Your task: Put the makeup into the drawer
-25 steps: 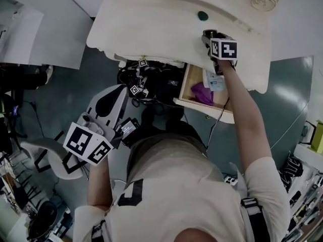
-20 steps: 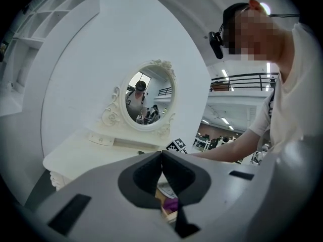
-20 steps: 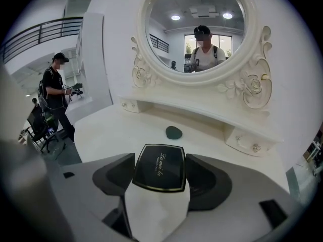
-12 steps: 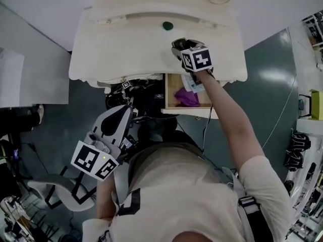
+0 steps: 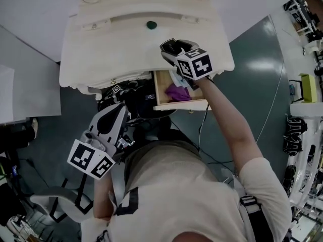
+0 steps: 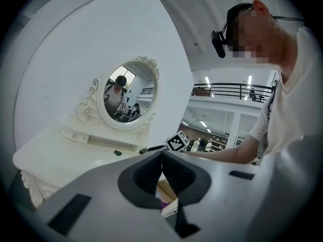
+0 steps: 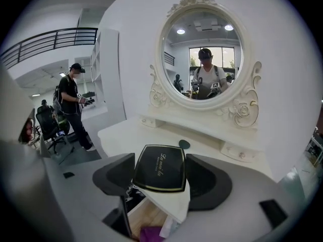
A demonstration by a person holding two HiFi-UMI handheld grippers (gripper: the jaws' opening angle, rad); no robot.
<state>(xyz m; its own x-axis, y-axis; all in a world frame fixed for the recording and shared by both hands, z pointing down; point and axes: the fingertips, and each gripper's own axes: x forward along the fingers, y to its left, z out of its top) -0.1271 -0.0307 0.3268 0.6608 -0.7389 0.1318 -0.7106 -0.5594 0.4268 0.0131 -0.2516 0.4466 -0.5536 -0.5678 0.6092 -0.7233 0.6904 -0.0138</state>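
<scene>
One flat, glossy black makeup case point(image 7: 160, 171) with a gold edge is clamped in the right gripper point(image 7: 159, 175), over the front edge of the white bench point(image 5: 116, 44). One wooden drawer point(image 5: 162, 105) stands open below. The left gripper point(image 6: 161, 158) is closed on nothing, well apart.

Drawer point(image 5: 179, 105) partly hid. behind R gripper point(image 5: 171, 48).

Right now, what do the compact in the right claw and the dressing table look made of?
Compact: probably hard plastic. The lid is glossy black with a thin gold border and script, and it catches reflections.
Dressing table: painted wood or a moulded look-alike, with an even cream coat and a soft sheen. The drawer shows bare tan wood inside, apparently unpainted.
</scene>
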